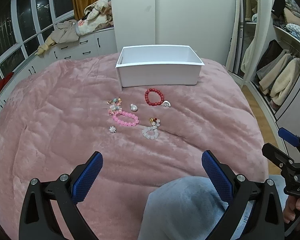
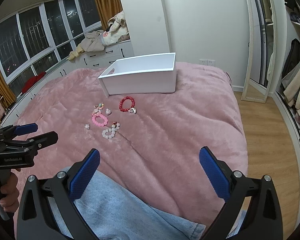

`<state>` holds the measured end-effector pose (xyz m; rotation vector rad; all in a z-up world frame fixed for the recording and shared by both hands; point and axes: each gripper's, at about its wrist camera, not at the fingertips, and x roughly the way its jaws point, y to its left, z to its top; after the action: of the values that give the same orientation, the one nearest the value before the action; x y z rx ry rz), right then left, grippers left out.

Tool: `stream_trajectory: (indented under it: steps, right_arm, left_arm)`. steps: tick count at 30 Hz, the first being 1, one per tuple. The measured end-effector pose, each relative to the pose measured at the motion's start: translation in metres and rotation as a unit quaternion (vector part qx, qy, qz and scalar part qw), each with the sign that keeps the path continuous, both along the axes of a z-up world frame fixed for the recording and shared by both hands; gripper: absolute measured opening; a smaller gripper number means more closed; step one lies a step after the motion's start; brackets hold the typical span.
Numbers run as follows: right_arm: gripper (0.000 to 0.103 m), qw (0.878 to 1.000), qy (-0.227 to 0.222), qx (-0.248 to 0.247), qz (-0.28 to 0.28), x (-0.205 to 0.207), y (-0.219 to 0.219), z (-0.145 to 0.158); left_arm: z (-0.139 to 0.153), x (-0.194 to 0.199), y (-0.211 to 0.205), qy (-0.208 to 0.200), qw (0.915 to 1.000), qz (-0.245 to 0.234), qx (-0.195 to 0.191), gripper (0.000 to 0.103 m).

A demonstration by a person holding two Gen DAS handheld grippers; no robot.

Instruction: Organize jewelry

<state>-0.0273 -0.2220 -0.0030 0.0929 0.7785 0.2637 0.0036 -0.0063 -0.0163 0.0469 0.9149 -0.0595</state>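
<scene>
The left gripper [image 1: 152, 160] hangs low in the frame of its own view with its blue-padded fingers [image 1: 88, 177] spread wide and nothing between them, over a pink blanket [image 1: 50, 120] and a denim-clad knee [image 1: 182, 206] at the bottom centre. The right gripper [image 2: 150, 158] is likewise released, jaws parted and holding nothing, above the same blanket; its tip also shows at the right edge of the left wrist view, and the left one pokes in at the left edge of the right wrist view.

The jewelry lies in a loose cluster at the middle of both frames, well ahead of both grippers. A red bead bracelet [image 1: 154, 97] sits nearest the white box [image 1: 159, 76], with a small silver piece [image 1: 166, 104] touching its lower right rim. To the left lies a multicoloured bead strand [image 1: 115, 105], its lower end touching a pink bead bracelet [image 1: 126, 119]. A silver pendant [image 1: 133, 107] rests between the strand and the red bracelet (apart from both). A small sparkly stud [image 1: 112, 129] lies just below and left of the pink bracelet. A white bead bracelet [image 1: 151, 132], with amber and red beads at its top, sits to the lower right of the pink one.

The box stands open-topped in the upper centre; as far as its visible interior shows, it holds nothing.
</scene>
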Motion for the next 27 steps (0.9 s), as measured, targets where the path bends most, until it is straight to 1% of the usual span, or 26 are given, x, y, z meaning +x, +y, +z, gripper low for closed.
stream_trajectory:
  steps: [5, 9, 14, 15, 21, 22, 25, 27]
  right_arm:
    - [0.098, 1.0, 0.006, 0.005, 0.003, 0.005, 0.002, -0.015]
    - [0.098, 1.0, 0.009, 0.023, 0.013, 0.015, 0.007, -0.027]
    - [0.098, 0.999, 0.014, 0.041, 0.029, 0.031, 0.019, -0.045]
    - [0.098, 0.998, 0.015, 0.044, 0.032, 0.034, 0.021, -0.047]
    - [0.097, 0.996, 0.015, 0.041, 0.077, 0.058, 0.044, -0.064]
    - [0.097, 0.995, 0.015, 0.041, 0.085, 0.064, 0.049, -0.067]
    - [0.084, 0.992, 0.029, 0.053, 0.111, 0.083, 0.061, -0.079]
    - [0.083, 0.99, 0.037, 0.061, 0.124, 0.094, 0.068, -0.084]
  left_arm:
    - [-0.01, 0.009, 0.003, 0.005, 1.0, 0.001, 0.006, 0.1]
    - [-0.018, 0.017, 0.011, 0.0, 1.0, 0.001, 0.004, 0.1]
    - [-0.035, 0.037, 0.031, 0.004, 0.9993, 0.008, -0.035, 0.1]
    - [-0.039, 0.041, 0.035, 0.006, 0.9992, 0.011, -0.037, 0.1]
    - [-0.064, 0.065, 0.048, 0.018, 0.9993, 0.019, -0.026, 0.1]
    - [-0.068, 0.068, 0.05, 0.018, 0.9994, 0.016, -0.026, 0.1]
    - [-0.081, 0.08, 0.057, 0.019, 0.9994, 0.006, -0.028, 0.1]
    - [-0.09, 0.089, 0.062, 0.02, 0.9995, 0.004, -0.024, 0.098]
